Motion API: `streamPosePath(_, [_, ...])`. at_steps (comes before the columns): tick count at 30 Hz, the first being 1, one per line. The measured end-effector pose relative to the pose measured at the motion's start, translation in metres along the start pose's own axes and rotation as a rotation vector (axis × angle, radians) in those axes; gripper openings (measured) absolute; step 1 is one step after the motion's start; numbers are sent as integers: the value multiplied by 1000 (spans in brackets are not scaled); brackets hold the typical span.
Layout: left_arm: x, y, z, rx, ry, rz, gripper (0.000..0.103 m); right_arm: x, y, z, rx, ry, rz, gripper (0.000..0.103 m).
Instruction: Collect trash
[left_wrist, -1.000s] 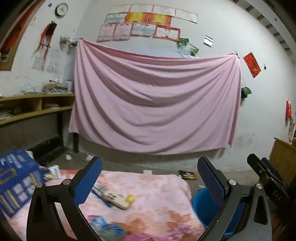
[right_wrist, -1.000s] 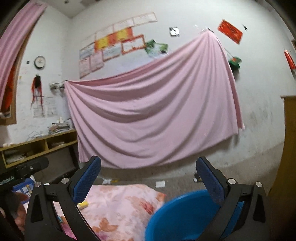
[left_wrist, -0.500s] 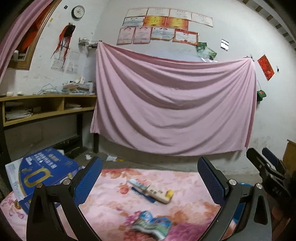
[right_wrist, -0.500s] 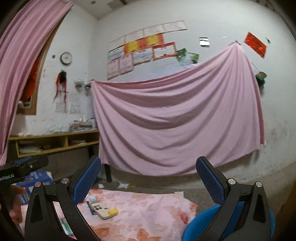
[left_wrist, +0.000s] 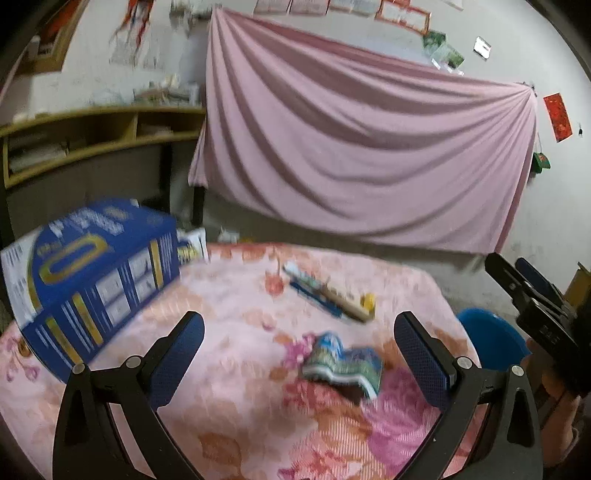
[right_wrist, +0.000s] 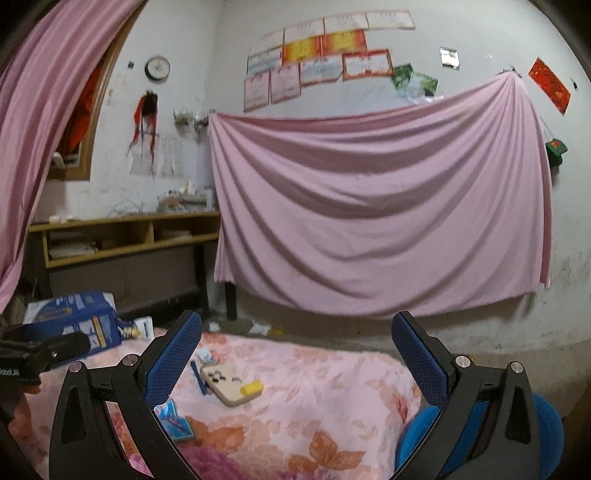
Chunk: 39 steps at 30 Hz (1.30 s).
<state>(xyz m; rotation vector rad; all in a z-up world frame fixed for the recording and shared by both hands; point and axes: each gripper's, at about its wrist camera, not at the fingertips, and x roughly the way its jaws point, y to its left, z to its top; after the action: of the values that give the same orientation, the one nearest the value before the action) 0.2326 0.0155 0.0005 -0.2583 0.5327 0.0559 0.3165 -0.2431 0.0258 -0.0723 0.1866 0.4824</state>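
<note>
Since the earlier frame my left tongs (left_wrist: 299, 354) have tipped downward: the floral blanket (left_wrist: 229, 424) now fills the lower half of the left wrist view, and the crumpled blue-green wrapper (left_wrist: 341, 363) sits between the fingers in view, where before it lay at the bottom edge. The view is motion-blurred.

Left tongs: released, fingers spread wide, nothing between the pads. They hang above the blanket; I cannot tell how far above the wrapper.

Right tongs (right_wrist: 297, 354): also released, fingers wide apart, empty. They are visible at the right edge of the left view (left_wrist: 532, 295).

Trash on the blanket: the wrapper (right_wrist: 175, 421) near my side; farther back a beige phone-like case (right_wrist: 227, 384) with a small yellow piece (right_wrist: 252, 387) at its end and a blue pen (right_wrist: 197, 378) just beside it.

Blue basin (right_wrist: 546, 421) stands off the right edge of the blanket, below the right tongs' right finger. Large blue carton (left_wrist: 92, 273) rests on the blanket's left side. Pink sheet (right_wrist: 380, 221) hangs on the back wall.
</note>
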Motion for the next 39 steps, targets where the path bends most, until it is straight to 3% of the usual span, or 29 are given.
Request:
streamPosePath(7, [21, -3, -9, -45, 136, -25, 98, 25, -2, -11, 11, 156, -2, 103])
streamPosePath(10, [33, -5, -12, -73, 198, -54, 87, 32, 1, -15, -8, 205, -2, 103])
streamPosePath(12, [41, -6, -13, -92, 243, -70, 72, 36, 2, -18, -24, 239, -9, 103])
streamPosePath(17, [61, -3, -15, -151, 325, -100, 53, 47, -1, -24, -19, 311, -16, 103])
streamPosePath(24, [75, -3, -9, -193, 335, -113, 29, 72, -13, -33, 49, 440, 9, 103])
streamPosePath(29, [84, -1, -1, -194, 318, -123, 24, 94, -20, -37, 122, 511, 73, 95])
streamPosePath(31, [89, -1, 2, -188, 311, -124, 22, 103, -19, -37, 134, 531, 95, 86])
streamPosePath(39, [100, 9, 13, -148, 287, -112, 15, 139, 3, -38, 57, 577, 159, 75])
